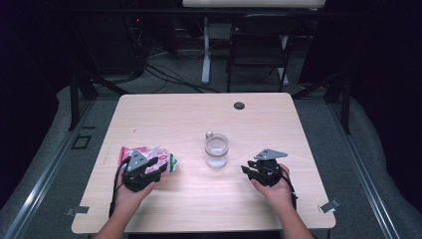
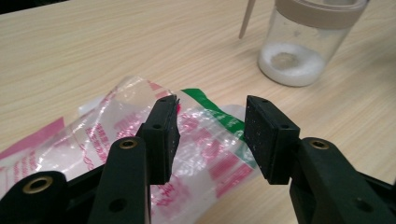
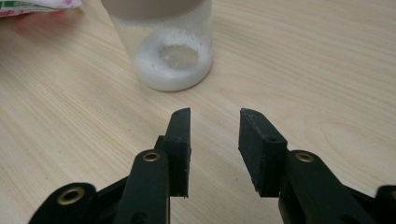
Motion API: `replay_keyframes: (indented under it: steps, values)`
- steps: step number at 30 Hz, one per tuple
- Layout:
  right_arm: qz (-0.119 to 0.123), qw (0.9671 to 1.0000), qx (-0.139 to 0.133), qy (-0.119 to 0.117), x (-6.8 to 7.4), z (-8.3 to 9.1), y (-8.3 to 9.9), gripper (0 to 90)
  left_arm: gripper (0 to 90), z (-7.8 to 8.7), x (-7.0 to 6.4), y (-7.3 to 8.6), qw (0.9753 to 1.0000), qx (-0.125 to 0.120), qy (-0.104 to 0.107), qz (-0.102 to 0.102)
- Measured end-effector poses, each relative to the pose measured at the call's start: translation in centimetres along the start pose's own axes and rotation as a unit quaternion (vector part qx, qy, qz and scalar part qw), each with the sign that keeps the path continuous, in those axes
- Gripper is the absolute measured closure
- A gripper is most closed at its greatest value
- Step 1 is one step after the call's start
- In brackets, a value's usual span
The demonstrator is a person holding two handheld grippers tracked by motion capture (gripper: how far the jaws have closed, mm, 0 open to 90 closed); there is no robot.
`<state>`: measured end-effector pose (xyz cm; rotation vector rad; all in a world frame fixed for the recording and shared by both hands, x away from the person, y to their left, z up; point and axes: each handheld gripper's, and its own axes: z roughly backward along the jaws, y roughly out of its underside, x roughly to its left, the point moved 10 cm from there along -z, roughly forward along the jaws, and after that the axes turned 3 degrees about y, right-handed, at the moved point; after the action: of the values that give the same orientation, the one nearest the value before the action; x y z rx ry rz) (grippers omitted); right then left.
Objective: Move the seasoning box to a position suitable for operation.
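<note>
Left hand-held gripper (image 2: 210, 135) spread over the plastic bag (image 2: 140, 140) at near-left of the counter (image 1: 199, 109) (thin, crinkly, slippery), so pinch its green edge; right hand-held gripper (image 3: 215, 144) spread, empty, facing the jar (image 3: 170, 60).

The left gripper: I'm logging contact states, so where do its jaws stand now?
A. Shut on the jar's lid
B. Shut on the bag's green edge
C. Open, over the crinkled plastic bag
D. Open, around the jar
C. In the left gripper view the left gripper has its jaws apart with a gap between the pads, above the red, white and green plastic bag; the jar stands farther off, untouched.
</note>
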<state>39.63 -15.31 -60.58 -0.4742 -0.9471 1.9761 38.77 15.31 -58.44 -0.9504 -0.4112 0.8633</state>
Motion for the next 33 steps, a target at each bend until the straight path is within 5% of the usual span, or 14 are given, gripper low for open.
replay_keyframes:
  steps: [5, 7, 12, 15, 17, 18, 24, 33]
  values:
    - [0.001, 0.9999, -0.009, 0.008, -0.3, -0.5, -0.8, 68.1, 53.3, 0.0, -1.6, -0.7, 0.9996, -0.007, 0.023, 0.012]
    - [0.004, 0.9999, -0.011, 0.008, -0.3, -0.7, -1.0, 69.2, 53.0, -0.1, -2.2, -1.3, 0.9998, -0.008, 0.017, 0.000]
    - [0.001, 0.9998, -0.021, -0.003, -0.8, -1.9, -2.5, 71.0, 57.8, -1.9, -4.5, -3.1, 0.9993, -0.002, 0.037, 0.002]
    - [-0.001, 0.9996, -0.028, -0.003, -1.1, -2.6, -3.3, 70.0, 65.1, -3.3, -5.2, -3.9, 0.9990, 0.001, 0.040, 0.020]
    - [0.010, 0.9995, -0.028, 0.000, -1.2, -3.2, -3.7, 67.5, 67.2, -4.5, -5.8, -4.4, 0.9969, 0.006, 0.055, 0.055]
    - [0.019, 0.9993, -0.031, 0.004, -1.4, -3.6, -4.0, 67.7, 71.2, -5.5, -6.1, -4.7, 0.9958, 0.012, 0.054, 0.073]
    - [-0.011, 0.9991, -0.039, -0.011, -2.0, -4.3, -5.1, 83.3, 81.7, -8.2, -6.0, -5.2, 0.9964, 0.023, 0.016, 0.080]
    - [-0.014, 0.9984, -0.049, -0.026, -1.6, -5.2, -6.0, 87.7, 90.0, -10.2, -6.5, -5.3, 0.9959, 0.028, 0.012, 0.085]
